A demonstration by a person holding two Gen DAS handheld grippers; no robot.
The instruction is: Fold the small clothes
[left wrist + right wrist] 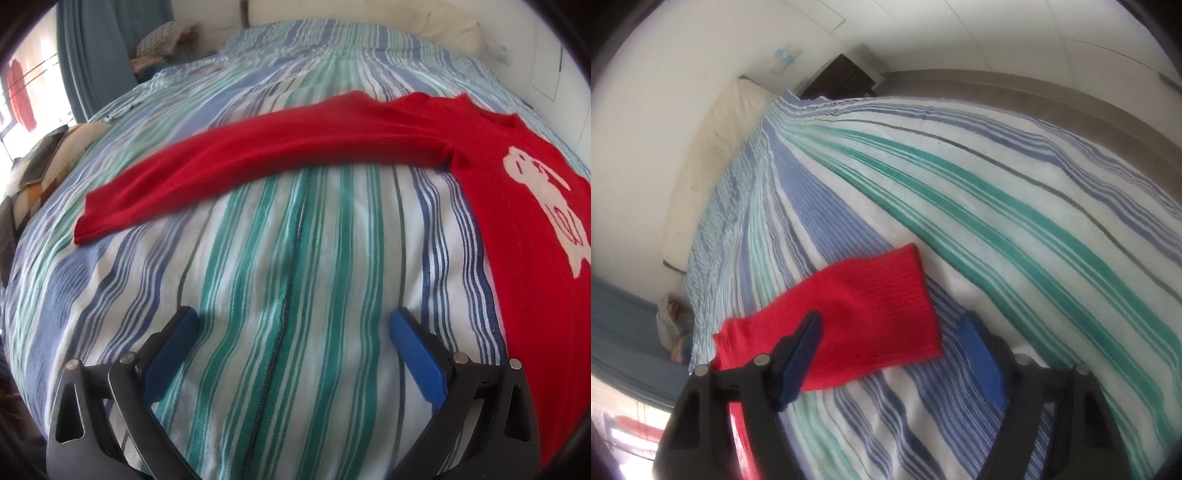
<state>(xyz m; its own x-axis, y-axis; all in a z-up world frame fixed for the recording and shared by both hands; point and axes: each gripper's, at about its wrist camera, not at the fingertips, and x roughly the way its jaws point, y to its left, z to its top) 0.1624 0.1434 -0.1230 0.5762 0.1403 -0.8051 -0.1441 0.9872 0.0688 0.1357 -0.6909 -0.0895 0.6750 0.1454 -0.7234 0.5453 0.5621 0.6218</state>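
Our right claw (892, 341) stands wide with nothing pinched: its left finger (801, 358) hangs over the red cuff (871, 317), the right finger (982, 358) over bare bedspread (997, 192) just beside the cuff's end. Whether the pads touch the knit we cannot tell. Our left claw (293, 334) is also wide and empty, poised over the stripes with the other sleeve (258, 158) well ahead of it.

The sweater (517, 221) lies flat on the bed, front up, a white motif (546, 199) on its chest, both sleeves stretched out sideways. The body runs off the right of the left view.

We judge the fold has barely begun: the garment is spread, no sleeve yet turned in. The step in hand looks like taking the right cuff. Next we would need to centre the claw on the cuff end, close on both layers, then carry it across the chest without dragging the body askew.
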